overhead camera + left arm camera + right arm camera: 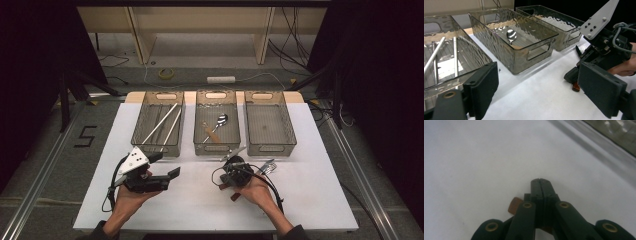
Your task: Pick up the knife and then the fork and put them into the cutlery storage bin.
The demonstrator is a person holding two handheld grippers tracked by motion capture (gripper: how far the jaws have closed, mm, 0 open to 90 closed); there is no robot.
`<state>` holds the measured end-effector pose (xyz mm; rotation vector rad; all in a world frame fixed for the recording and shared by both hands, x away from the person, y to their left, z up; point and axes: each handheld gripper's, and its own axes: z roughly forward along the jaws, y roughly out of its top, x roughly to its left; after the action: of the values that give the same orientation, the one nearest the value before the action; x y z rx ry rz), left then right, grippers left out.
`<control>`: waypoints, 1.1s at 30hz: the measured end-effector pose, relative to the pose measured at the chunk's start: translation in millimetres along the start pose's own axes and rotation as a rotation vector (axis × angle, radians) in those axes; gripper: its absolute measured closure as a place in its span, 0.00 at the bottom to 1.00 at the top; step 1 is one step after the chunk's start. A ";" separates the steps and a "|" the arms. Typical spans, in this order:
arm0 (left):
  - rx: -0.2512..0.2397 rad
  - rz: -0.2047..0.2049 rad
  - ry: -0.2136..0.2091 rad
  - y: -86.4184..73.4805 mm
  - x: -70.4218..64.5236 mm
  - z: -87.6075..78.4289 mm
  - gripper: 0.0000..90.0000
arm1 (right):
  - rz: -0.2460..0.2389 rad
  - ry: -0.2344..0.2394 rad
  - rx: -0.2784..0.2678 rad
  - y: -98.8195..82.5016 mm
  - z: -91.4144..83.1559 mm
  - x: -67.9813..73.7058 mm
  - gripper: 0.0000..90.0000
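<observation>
On the white table (310,190), three clear bins stand in a row; the middle bin (217,145) holds a spoon (221,119). The left gripper (167,167) hovers, jaws wide and empty. The right gripper (541,185) is clamped on a brown-handled utensil (514,205) against the tabletop.

Three bins (217,102) wall off bare near table (200,202).
</observation>
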<state>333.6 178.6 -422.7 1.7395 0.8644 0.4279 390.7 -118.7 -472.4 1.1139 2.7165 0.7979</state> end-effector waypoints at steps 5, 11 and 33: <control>0.000 0.000 0.002 0.1 0.7 -0.2 0.18 | 0.005 0.018 0.013 -6.8 -4.8 -1.0 1.00; 0.001 0.000 0.001 0.0 0.2 0.1 0.18 | 0.004 0.034 0.035 -16.7 -12.5 -2.1 1.00; 0.001 -0.001 0.003 0.2 0.0 -0.2 0.18 | -0.014 0.054 0.119 -44.2 -34.7 -7.9 1.00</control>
<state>333.6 178.7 -422.4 1.7390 0.8682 0.4298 359.0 -165.3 -465.7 1.1100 2.8471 0.6823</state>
